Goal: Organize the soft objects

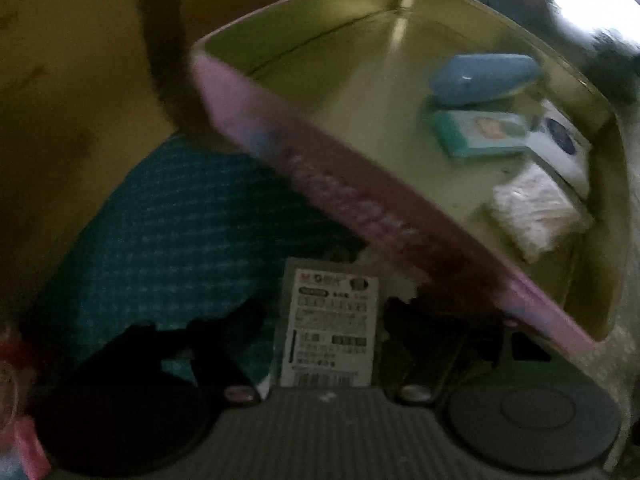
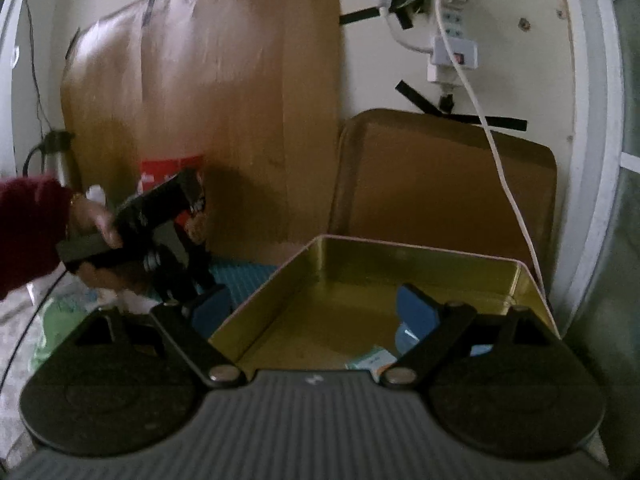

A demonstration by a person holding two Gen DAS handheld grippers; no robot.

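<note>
Tin (image 1: 400, 128) already has blue case (image 1: 484, 78), teal pack (image 1: 480, 132), white pack (image 1: 532, 212) at 3 o'clock. Teal cloth (image 1: 160, 240) still outside, 9 o'clock of tin. Left gripper (image 1: 328, 320) part open over carded packet (image 1: 332, 328), grip unclear. Right gripper (image 2: 316, 312) wide, empty, over tin. Roughly halfway, I guess.

A cardboard sheet (image 2: 216, 92) leans against the wall, taped at its top edge, with a brown tray (image 2: 448, 184) propped upright just to its right. Above the tray, a white power strip (image 2: 454, 54) hangs on the wall among strips of black tape (image 2: 464, 114), its cord (image 2: 504, 184) trailing down. A red carton (image 2: 170, 172) stands before the cardboard.
</note>
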